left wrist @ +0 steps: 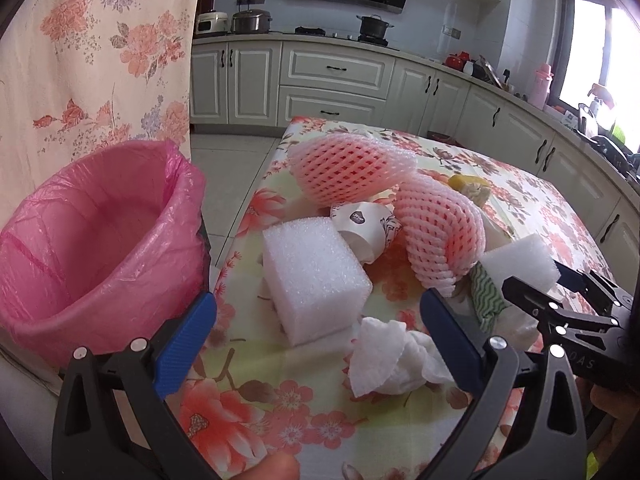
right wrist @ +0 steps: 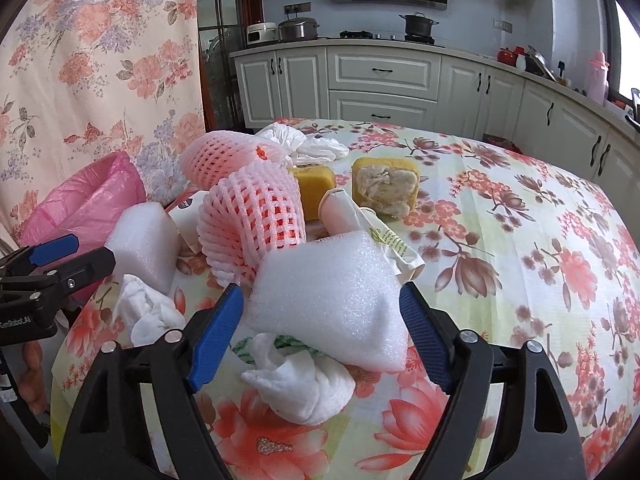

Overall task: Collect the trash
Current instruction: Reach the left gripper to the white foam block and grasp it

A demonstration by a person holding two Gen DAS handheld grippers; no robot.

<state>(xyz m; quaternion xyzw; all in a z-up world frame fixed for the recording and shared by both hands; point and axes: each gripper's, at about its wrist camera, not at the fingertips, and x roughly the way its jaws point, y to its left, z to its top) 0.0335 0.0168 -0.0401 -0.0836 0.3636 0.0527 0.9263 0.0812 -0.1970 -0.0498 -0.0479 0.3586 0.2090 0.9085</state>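
A pile of trash lies on the floral table (right wrist: 500, 208). My left gripper (left wrist: 318, 316) is open, its blue fingers wide on either side of a white foam block (left wrist: 314, 274), not touching it. A crumpled tissue (left wrist: 390, 360) lies just in front. My right gripper (right wrist: 322, 304) has its fingers against both sides of another white foam block (right wrist: 326, 300), which tilts above a crumpled tissue (right wrist: 300, 384); this gripper also shows in the left wrist view (left wrist: 536, 280). Two pink foam fruit nets (left wrist: 352, 168) (left wrist: 440, 236), a paper cup (left wrist: 366, 228) and yellow rind pieces (right wrist: 386, 192) lie behind.
A bin lined with a pink bag (left wrist: 92, 240) stands at the table's left edge, beside a floral curtain (left wrist: 92, 52). A white plastic bag (right wrist: 304, 142) lies at the far side of the pile. Kitchen cabinets (left wrist: 332, 80) run along the back.
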